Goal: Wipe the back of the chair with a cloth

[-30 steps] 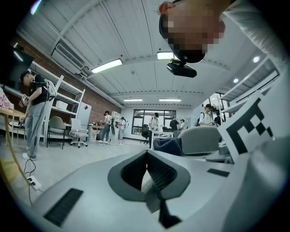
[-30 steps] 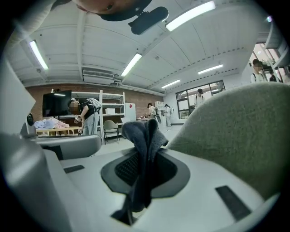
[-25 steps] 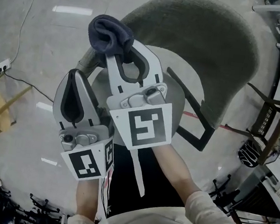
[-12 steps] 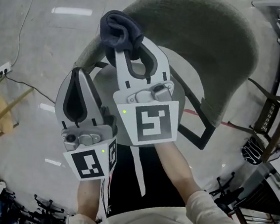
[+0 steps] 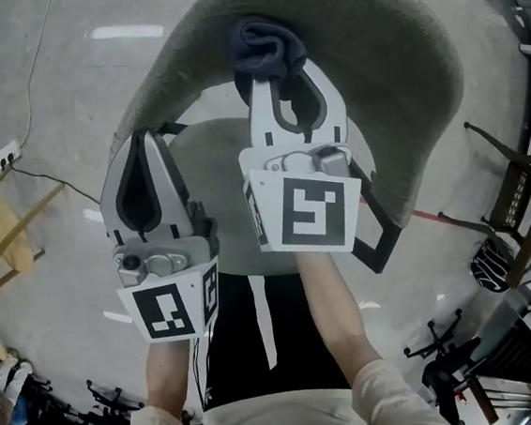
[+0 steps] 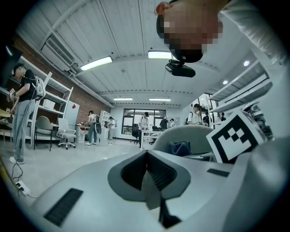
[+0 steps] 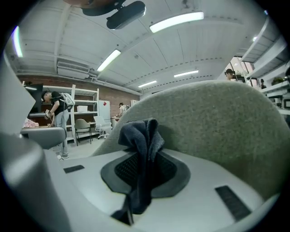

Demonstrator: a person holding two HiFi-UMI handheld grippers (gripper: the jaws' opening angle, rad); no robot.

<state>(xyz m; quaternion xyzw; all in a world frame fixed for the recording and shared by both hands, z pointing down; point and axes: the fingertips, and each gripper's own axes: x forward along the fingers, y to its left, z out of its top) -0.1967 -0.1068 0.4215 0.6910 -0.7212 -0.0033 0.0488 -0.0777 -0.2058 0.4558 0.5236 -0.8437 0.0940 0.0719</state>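
The grey-green chair back (image 5: 394, 69) curves across the top of the head view and fills the right gripper view as a fuzzy wall (image 7: 217, 122). My right gripper (image 5: 281, 78) is shut on a dark blue cloth (image 5: 264, 48), bunched at its tip and pressed against the inner face of the chair back; the cloth (image 7: 141, 149) hangs from between its jaws. My left gripper (image 5: 142, 151) is shut with nothing in it, held lower left beside the chair's left edge. From the left gripper view the chair back (image 6: 190, 138) and the cloth (image 6: 179, 148) show beyond its jaws.
A light grey chair seat (image 5: 217, 155) lies below the grippers. A socket and cable (image 5: 5, 128) and a wooden frame (image 5: 4, 231) lie on the floor at left. Black chair frames and shelving (image 5: 521, 205) stand at right. People and office chairs (image 6: 68, 131) are far off.
My right gripper has carried the cloth rightward from the chair back's left edge onto its inner face. The left gripper has barely moved.
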